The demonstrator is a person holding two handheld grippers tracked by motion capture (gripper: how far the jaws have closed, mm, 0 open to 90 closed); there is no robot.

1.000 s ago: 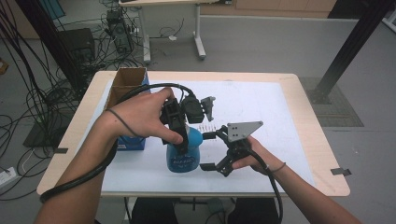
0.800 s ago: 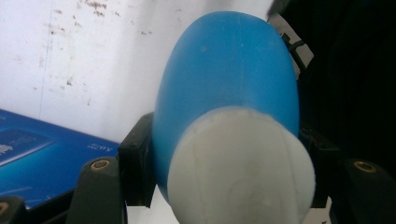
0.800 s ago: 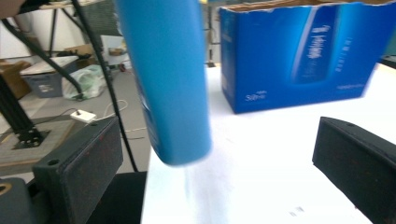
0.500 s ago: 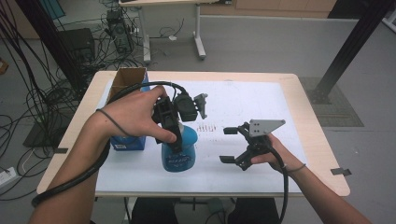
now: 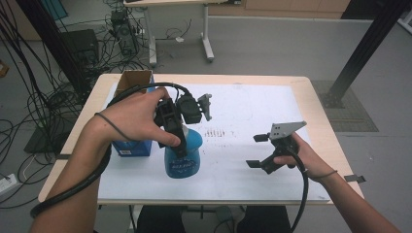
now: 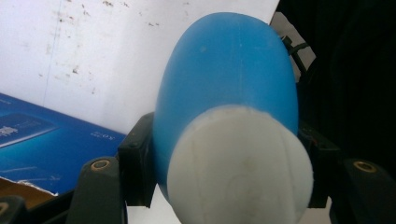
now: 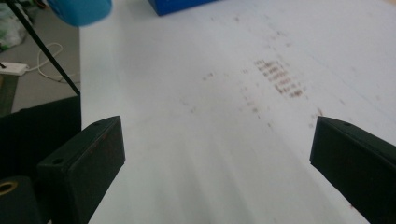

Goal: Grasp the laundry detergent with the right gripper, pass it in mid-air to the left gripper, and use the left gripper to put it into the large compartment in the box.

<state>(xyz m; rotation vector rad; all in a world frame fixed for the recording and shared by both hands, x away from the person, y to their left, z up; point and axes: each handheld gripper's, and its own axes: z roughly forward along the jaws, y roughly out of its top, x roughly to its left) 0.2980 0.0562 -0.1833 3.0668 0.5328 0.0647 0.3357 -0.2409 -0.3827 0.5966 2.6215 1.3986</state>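
Rig appearance: two hand-held black grippers, bare forearms.
Left gripper (image 5: 176,127) and right gripper (image 5: 258,151): blocky black jaws, brass-coloured screw inserts, thick black cables; grey three-cornered plate tops the right; thin band on each wrist.

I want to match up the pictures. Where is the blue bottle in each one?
High view: the blue bottle stands left of centre on the white sheet, gripped near its top by the left hand-held gripper.
Left gripper view: it fills the middle, white cap toward the camera, between the black jaws.
Right gripper view: its blue base peeks in at the top left corner.
Shared landmark: the blue box.
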